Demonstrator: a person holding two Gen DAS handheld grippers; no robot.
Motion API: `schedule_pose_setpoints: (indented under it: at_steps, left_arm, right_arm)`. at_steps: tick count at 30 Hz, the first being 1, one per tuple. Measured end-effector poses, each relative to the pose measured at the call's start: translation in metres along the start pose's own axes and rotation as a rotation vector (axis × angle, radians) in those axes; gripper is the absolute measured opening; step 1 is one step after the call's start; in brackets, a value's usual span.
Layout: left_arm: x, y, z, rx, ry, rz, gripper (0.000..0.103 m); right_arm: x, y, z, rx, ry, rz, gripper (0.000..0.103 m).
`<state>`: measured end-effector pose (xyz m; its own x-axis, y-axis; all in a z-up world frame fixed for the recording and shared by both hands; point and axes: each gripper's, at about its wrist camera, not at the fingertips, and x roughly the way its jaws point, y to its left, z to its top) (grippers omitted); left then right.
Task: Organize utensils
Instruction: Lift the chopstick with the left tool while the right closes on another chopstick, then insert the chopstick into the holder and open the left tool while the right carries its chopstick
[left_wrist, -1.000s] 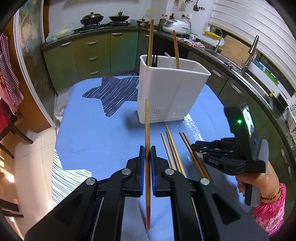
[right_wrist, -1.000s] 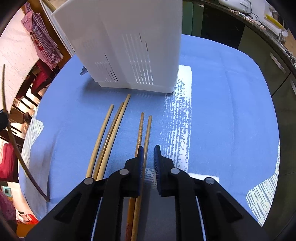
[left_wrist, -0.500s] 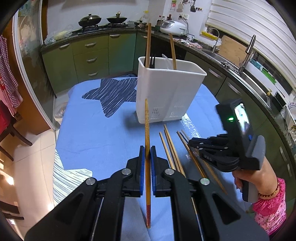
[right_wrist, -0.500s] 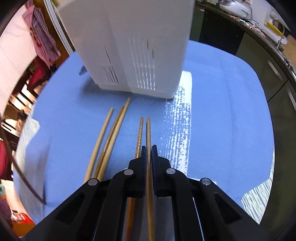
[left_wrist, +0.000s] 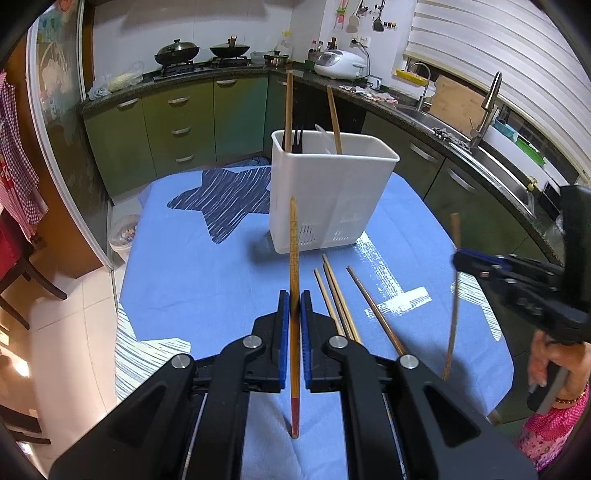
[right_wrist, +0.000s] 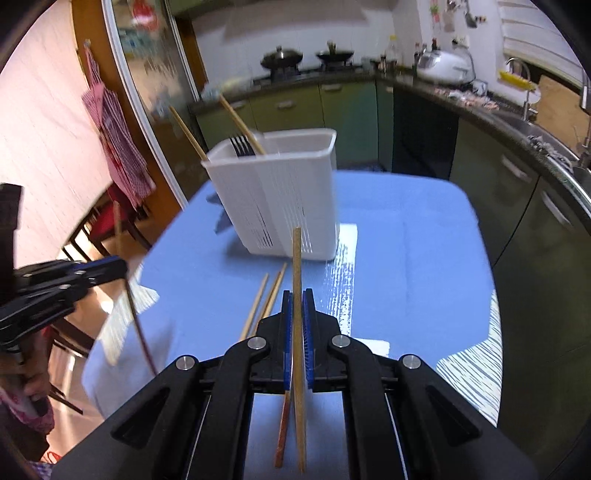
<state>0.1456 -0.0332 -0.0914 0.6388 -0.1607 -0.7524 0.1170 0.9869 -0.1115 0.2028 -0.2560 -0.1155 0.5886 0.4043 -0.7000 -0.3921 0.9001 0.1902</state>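
With each gripper clamped on one chopstick, the left gripper (left_wrist: 294, 306) and right gripper (right_wrist: 297, 306) should each tip their stick upright over the white bin (left_wrist: 332, 195) on the blue cloth (left_wrist: 207, 273), then release inside its rim.

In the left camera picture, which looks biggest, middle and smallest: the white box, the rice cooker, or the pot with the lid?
1. White utensil holder, clearly the largest.
2. Rice cooker.
3. Lidded pot.
The last two look nearly alike; both are far away, so their order is unsure.

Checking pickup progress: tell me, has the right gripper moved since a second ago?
Yes. The right gripper, shut on a light wooden chopstick, rose off the blue tablecloth.
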Motion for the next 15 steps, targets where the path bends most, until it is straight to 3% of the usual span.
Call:
schedule_pose_setpoints:
  at_steps: [7,15]
  left_arm:
    - [-0.014,-0.003,-0.003,0.014,-0.031,0.005,0.006]
    - [-0.025,-0.007,-0.005,0.027,-0.051,0.006,0.006]
  right_arm:
    - [-0.049,-0.003,-0.011,0.008,-0.068,0.01,0.006]
    - [-0.059,0.005,-0.015,-0.003,-0.09,0.019,0.006]
